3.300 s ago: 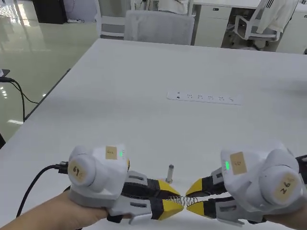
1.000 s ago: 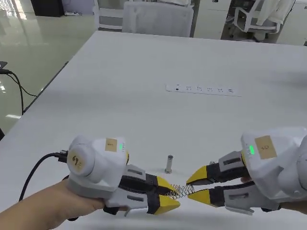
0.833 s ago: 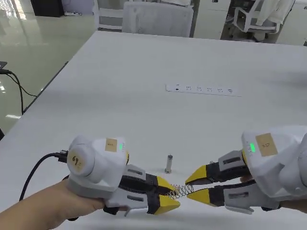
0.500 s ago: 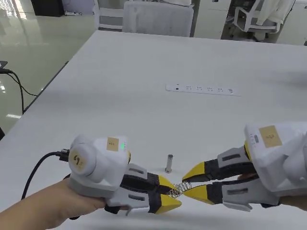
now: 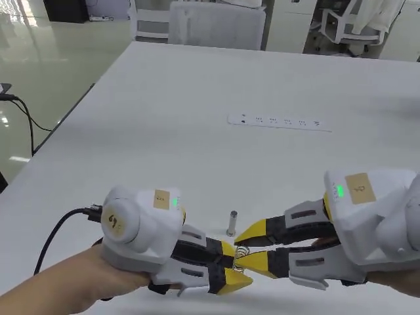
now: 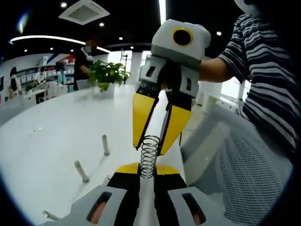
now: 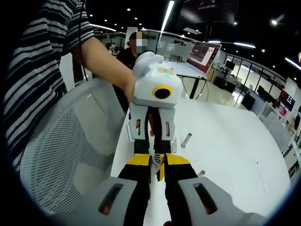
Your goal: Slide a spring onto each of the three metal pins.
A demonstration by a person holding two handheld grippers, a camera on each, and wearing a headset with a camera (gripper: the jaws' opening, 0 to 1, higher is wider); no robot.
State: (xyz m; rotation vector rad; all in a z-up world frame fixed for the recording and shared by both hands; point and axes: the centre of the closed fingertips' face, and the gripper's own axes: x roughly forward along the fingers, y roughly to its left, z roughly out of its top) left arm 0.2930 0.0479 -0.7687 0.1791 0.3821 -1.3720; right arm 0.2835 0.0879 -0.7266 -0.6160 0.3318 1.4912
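Two grippers meet low over the white bench [image 5: 197, 131] in the head view. The left gripper [image 5: 233, 265] has its fingers clenched on one end of the spring [image 5: 240, 252]. The right gripper [image 5: 245, 252] points in from the other side, with its fingers a little apart around the far end. One metal pin [image 5: 231, 223] stands just behind them.

In the left gripper view, the spring sticks up out of the clenched fingers. The right gripper's fingers sit on both sides of its top. I cannot tell if they are squeezing it.

In the right gripper view, the spring is a tiny thing between the yellow fingers. The bench edge is close by, with a mesh chair [image 7: 61, 155] below it.

I think the swap is the risky part. If the left fingers let go too soon, the spring could pop out and fall off the edge. A hard squeeze could bend it or make it shoot away. Then it would not slide onto the pin.
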